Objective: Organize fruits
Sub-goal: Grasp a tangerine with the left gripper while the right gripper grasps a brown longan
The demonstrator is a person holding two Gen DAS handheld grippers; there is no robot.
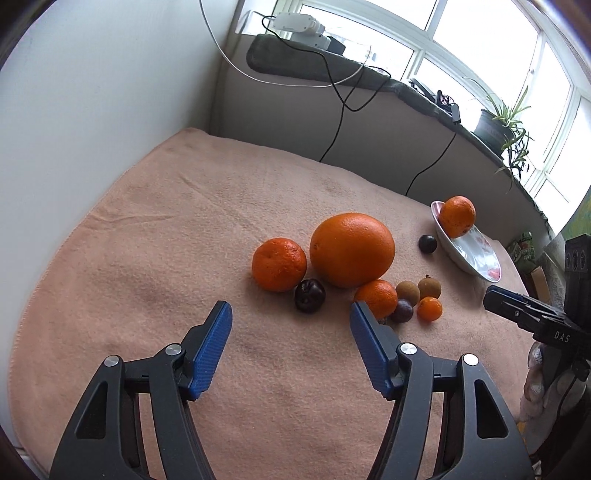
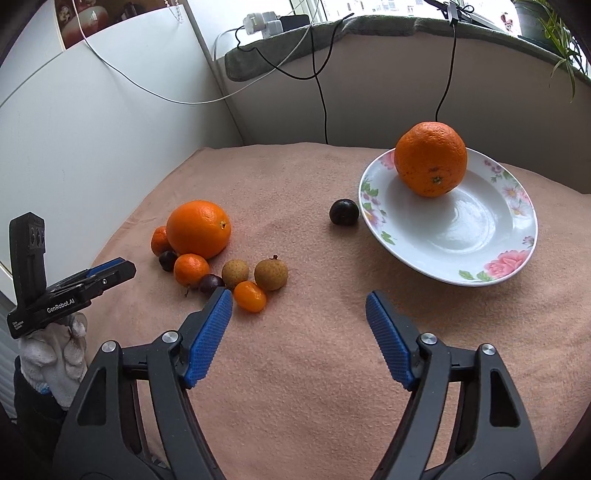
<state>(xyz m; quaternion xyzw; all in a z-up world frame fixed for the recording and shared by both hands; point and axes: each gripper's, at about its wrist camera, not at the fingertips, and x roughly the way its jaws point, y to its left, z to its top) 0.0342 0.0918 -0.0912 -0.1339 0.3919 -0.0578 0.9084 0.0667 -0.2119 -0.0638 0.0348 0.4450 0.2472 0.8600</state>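
Both grippers hang spread and empty-handed above the peach towel (image 2: 314, 369), and everything is placed here against the big orange (image 1: 352, 249) in the middle of the fruit cluster.

Nearest the left wrist camera, the left gripper (image 1: 291, 314) has its blue pads wide apart, gripping nothing, low over the towel just short of the cluster. Right in front of it a dark plum (image 1: 310, 295) sits below the big orange, touching the bumpy mandarin (image 1: 279, 263) that rests against the big orange's left side. On the near right of the big orange, a smaller mandarin (image 1: 376, 297) is half tucked behind the left gripper's right pad. Beside that lies a second small dark fruit (image 1: 402, 311), then a tiny kumquat (image 1: 429, 308), and just behind those two brown longans (image 1: 407, 292), side by side.

From the right wrist camera, the right gripper (image 2: 299, 304) is likewise released, jaws parted, its left pad tip just beside the kumquat (image 2: 250, 296) and the small dark fruit.

Farther out, to the right of the big orange and well apart from it, another dark round fruit (image 2: 344, 211) sits alone just beside the rim of the floral plate (image 2: 480, 236). One orange (image 2: 430, 158) rests on the plate's far side. Beyond it all, black cables trail down from the window ledge (image 2: 369, 26).
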